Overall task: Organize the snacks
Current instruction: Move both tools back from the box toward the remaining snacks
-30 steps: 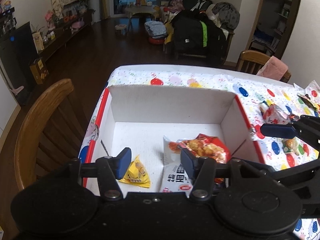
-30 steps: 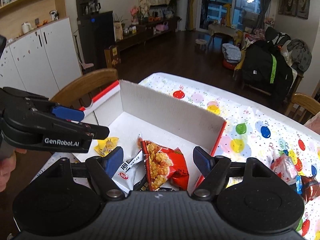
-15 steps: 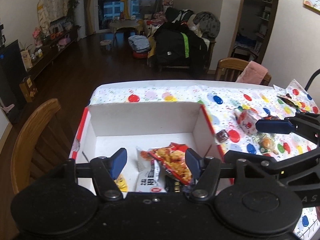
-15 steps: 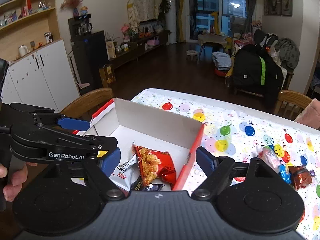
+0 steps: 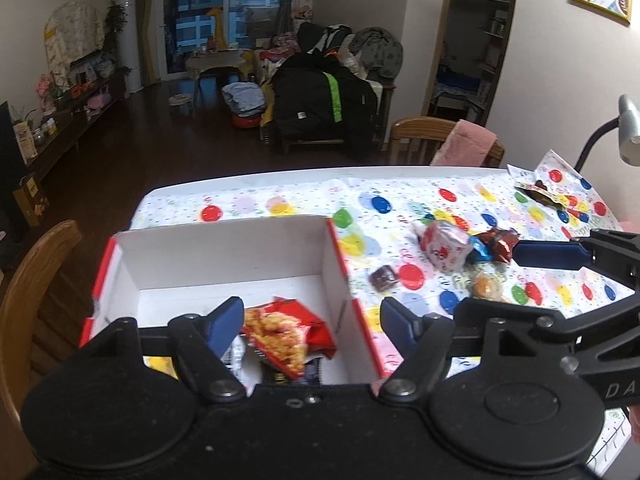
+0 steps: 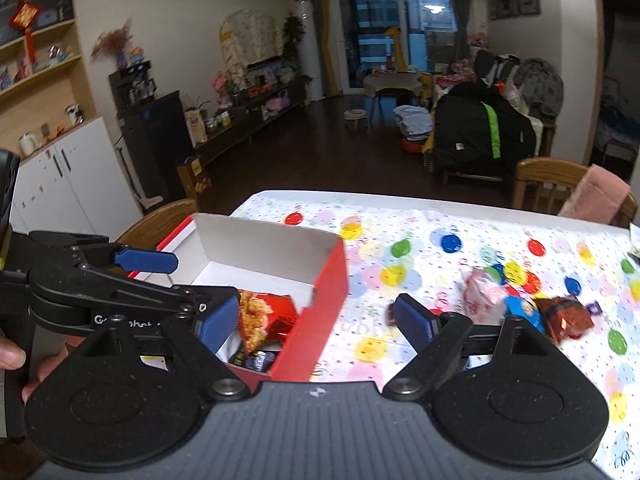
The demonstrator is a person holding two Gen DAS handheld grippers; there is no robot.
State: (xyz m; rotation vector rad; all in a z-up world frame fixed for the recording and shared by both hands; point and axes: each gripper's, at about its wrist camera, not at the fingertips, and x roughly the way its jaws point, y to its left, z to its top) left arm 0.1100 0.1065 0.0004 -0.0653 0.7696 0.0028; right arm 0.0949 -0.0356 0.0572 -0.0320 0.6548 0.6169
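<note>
Since a second earlier: both views had swung right, from down into the snack box [image 5: 224, 256] toward the loose sweets on the tablecloth [image 5: 248, 196]; both grippers sat higher and farther back.
Left gripper [image 5: 312, 326]: fingers apart, holding nothing, poised over the box's right wall, likely done with its drop.
Right gripper [image 6: 316, 320]: fingers spread wide and empty, straddling the box's red outer wall, aimed toward the loose pile, probably lining up the next pick.
Box: white inside, red outside, at the tablecloth's left edge; it held the red chip bag [image 5: 286, 330], a white packet and a dark packet against the near wall.
Still loose: a white-and-red wrapped snack [image 5: 444, 246], a red foil candy [image 5: 498, 242], a dark square sweet [image 5: 383, 277] and an orange wrapped candy [image 5: 486, 286], grouped toward the tablecloth's right side, well apart from the box.
Far right corner: an opened wrapper [image 5: 540, 194] lay alone.
</note>
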